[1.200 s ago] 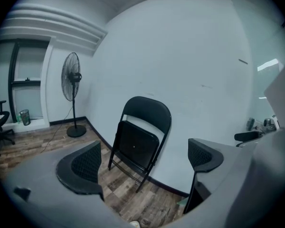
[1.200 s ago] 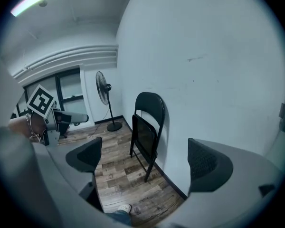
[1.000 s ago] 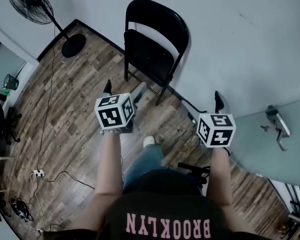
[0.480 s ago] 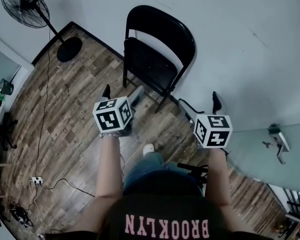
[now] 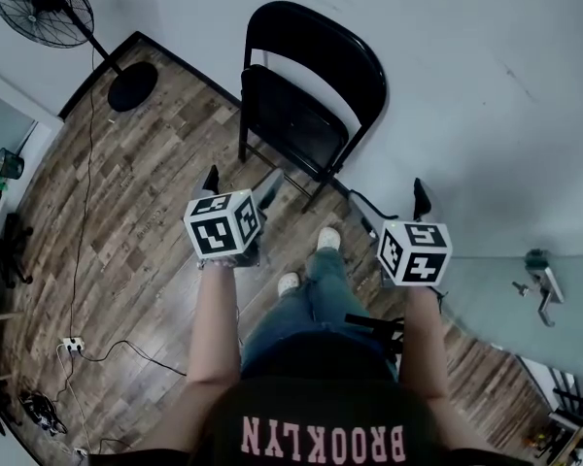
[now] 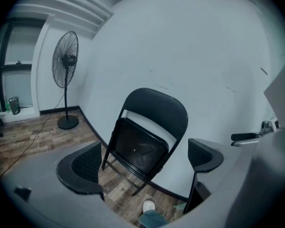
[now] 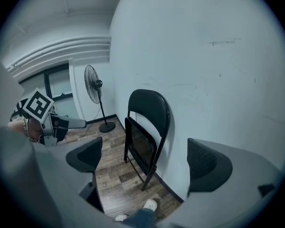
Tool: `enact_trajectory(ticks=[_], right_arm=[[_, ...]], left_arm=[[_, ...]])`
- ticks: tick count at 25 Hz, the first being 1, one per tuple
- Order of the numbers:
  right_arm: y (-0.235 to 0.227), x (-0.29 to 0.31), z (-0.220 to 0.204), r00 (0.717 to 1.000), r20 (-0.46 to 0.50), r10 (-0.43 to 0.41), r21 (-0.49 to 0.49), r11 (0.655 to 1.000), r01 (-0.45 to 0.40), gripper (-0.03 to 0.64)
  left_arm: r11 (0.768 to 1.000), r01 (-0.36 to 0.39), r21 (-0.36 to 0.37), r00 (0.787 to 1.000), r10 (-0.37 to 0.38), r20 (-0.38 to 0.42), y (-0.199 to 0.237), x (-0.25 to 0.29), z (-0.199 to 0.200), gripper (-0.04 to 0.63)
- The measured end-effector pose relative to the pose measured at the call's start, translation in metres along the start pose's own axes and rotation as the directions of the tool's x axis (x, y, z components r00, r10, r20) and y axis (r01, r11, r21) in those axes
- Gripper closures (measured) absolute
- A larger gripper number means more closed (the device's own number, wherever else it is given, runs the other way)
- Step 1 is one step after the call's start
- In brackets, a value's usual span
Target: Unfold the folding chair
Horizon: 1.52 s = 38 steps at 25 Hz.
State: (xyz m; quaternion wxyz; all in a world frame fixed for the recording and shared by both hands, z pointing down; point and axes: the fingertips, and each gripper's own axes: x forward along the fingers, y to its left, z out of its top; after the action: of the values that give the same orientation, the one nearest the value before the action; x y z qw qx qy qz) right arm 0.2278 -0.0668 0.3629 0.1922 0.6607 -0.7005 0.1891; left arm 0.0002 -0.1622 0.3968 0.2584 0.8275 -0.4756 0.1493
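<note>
Folding chair (image 5: 306, 105) is found closed at the foot of the pale wall (image 5: 466, 85), set on the wooden floor (image 5: 146, 192) with its seat panel tipped up close against the curved backrest and its legs drawn together. It is seen ahead of both grippers and well apart from them; nothing is touched yet.

The left gripper (image 5: 241, 184) is held with its jaws spread wide and nothing between them. In the left gripper view the chair is merely framed far beyond the two pads. The right gripper (image 5: 394, 212) is likewise released and empty, and in the right gripper view the chair is seen edge-on past its open jaws. A shoe (image 5: 328, 238) of the person is planted between the grippers and the chair.

The step in hand is judged to be the approach, with no unfolding begun. For the next move, the distance must probably be closed. One gripper would best be set on the backrest or frame to steady it away from the wall. The seat's upturned edge could then be caught by the other and pressed down and forward until the legs are spread. Care would be needed so that the light frame is not slid along the floor.
</note>
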Motion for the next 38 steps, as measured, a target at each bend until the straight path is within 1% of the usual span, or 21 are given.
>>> enact_trajectory(ticks=[6,14,24,31,32,34,36,38], right_arm=[[-0.013,0.032,0.018,1.000,0.012,0.018,-0.012,1.000,-0.018,0.074],[-0.037,0.090,0.046,0.997,0.008,0.073,-0.035,0.997,-0.073,0.074],[-0.075,0.157,0.078,0.991,-0.011,0.133,-0.046,0.990,-0.133,0.083],[-0.085,0.199,0.096,0.986,-0.028,0.166,-0.049,0.985,-0.167,0.114],[-0.084,0.204,0.097,0.984,-0.036,0.173,-0.048,0.984,-0.174,0.128],[-0.084,0.212,0.097,0.982,-0.054,0.180,-0.046,0.982,-0.182,0.178],[-0.089,0.218,0.098,0.986,-0.065,0.153,-0.043,0.987,-0.156,0.295],[-0.098,0.223,0.099,0.992,-0.073,0.099,-0.049,0.993,-0.103,0.381]], left_arm=[[1.000,-0.022,-0.011,1.000,0.022,-0.009,0.007,0.020,0.005,0.028],[0.995,-0.063,-0.073,0.997,0.060,-0.042,0.014,0.069,0.016,0.028],[0.992,-0.099,-0.080,0.994,0.095,-0.055,0.006,0.121,0.046,0.028],[0.985,-0.150,-0.091,0.987,0.144,-0.069,0.020,0.139,0.055,0.028],[0.983,-0.157,-0.093,0.986,0.151,-0.073,0.023,0.140,0.056,0.028],[0.980,-0.173,-0.101,0.983,0.165,-0.080,0.030,0.142,0.055,0.028],[0.976,-0.184,-0.114,0.981,0.175,-0.087,0.035,0.145,0.054,0.028],[0.974,-0.188,-0.128,0.980,0.177,-0.095,0.039,0.149,0.052,0.028]])
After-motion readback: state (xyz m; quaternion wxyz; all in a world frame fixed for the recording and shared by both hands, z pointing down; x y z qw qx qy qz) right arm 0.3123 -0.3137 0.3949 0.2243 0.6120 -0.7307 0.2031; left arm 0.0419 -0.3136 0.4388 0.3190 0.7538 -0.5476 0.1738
